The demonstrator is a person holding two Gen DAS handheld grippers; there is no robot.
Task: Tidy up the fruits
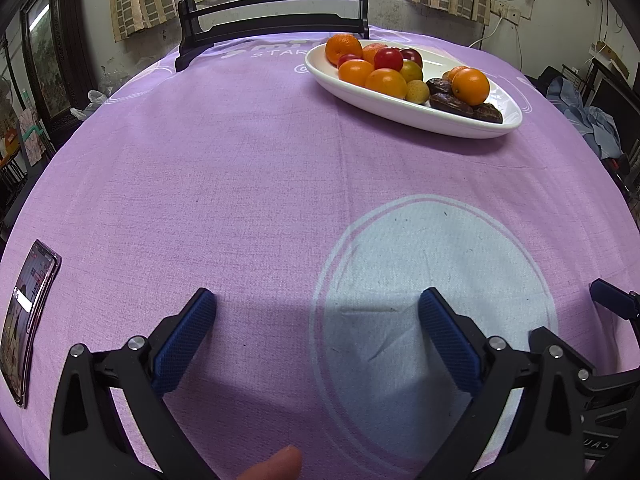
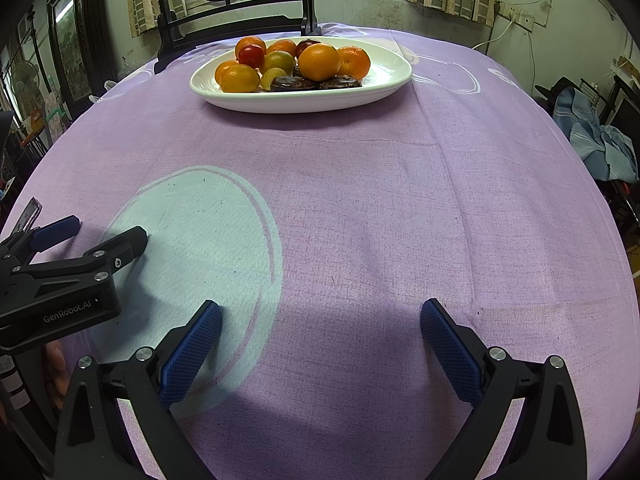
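A white oval plate (image 1: pixel 456 126) (image 2: pixel 384 88) sits at the far side of the purple tablecloth. It holds several oranges (image 1: pixel 471 86) (image 2: pixel 319 62), red plums (image 1: pixel 388 59) (image 2: pixel 251 55), yellow-green fruits (image 1: pixel 417 91) (image 2: pixel 278 61) and dark dates (image 1: pixel 451 103) (image 2: pixel 294 83). My left gripper (image 1: pixel 318 304) is open and empty, low over the near cloth. My right gripper (image 2: pixel 320 314) is open and empty, also near the front. The left gripper also shows at the left of the right wrist view (image 2: pixel 104 236).
A phone (image 1: pixel 26 320) (image 2: pixel 27 214) lies at the table's left edge. A pale round print (image 1: pixel 436 292) (image 2: pixel 200 228) marks the cloth. A dark wooden stand (image 1: pixel 272 20) (image 2: pixel 236 16) rises behind the table. Blue cloth (image 2: pixel 600 140) lies at the right.
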